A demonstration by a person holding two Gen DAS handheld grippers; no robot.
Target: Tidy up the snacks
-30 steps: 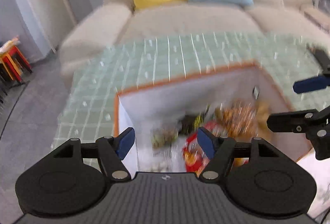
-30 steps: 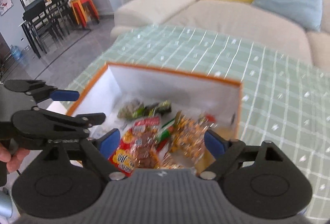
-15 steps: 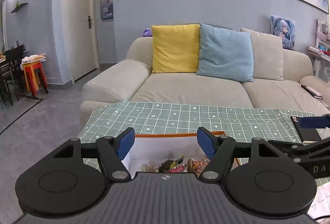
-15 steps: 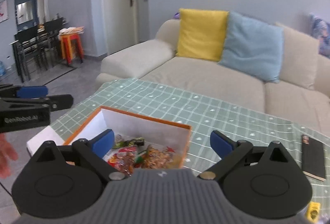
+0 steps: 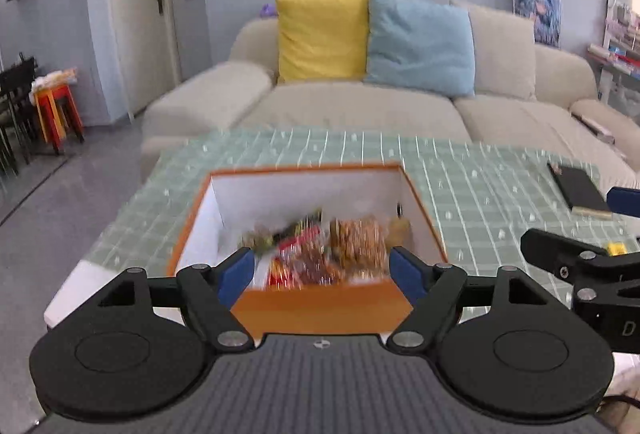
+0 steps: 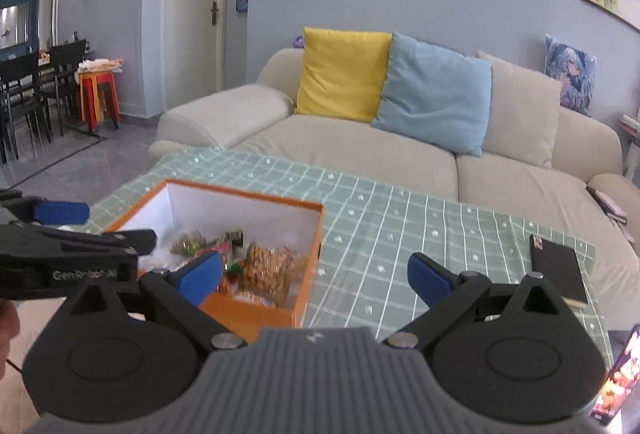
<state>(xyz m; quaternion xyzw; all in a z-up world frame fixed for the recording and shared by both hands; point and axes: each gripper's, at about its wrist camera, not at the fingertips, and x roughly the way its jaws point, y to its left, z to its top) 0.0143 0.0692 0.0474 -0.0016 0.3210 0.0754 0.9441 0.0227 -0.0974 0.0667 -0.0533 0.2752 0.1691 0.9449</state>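
Note:
An orange box (image 5: pixel 320 308) with white inner walls stands open on the green checked table, holding several bright snack packets (image 5: pixel 320 250). My left gripper (image 5: pixel 320 272) hovers just before the box's near wall; its jaws are opening and nothing is between them. My right gripper (image 6: pixel 316 278) hangs open and empty over the box's (image 6: pixel 248 314) right front corner, with the snacks (image 6: pixel 264 266) to its left. One right-gripper finger (image 5: pixel 560 258) pokes in from the right of the left wrist view. A left-gripper finger (image 6: pixel 100 240) shows at the left of the right wrist view.
A black flat booklet (image 6: pixel 558 268) lies on the tablecloth (image 6: pixel 400 218) at the right, with a small yellow item (image 5: pixel 616 248) near it. A colourful packet (image 6: pixel 616 382) sits at the lower right edge. A beige sofa (image 6: pixel 360 138) with cushions runs behind the table.
Both grippers have drawn back and upward from inside the box, so the sofa and room now show. Both pairs of jaws stand a little wider.

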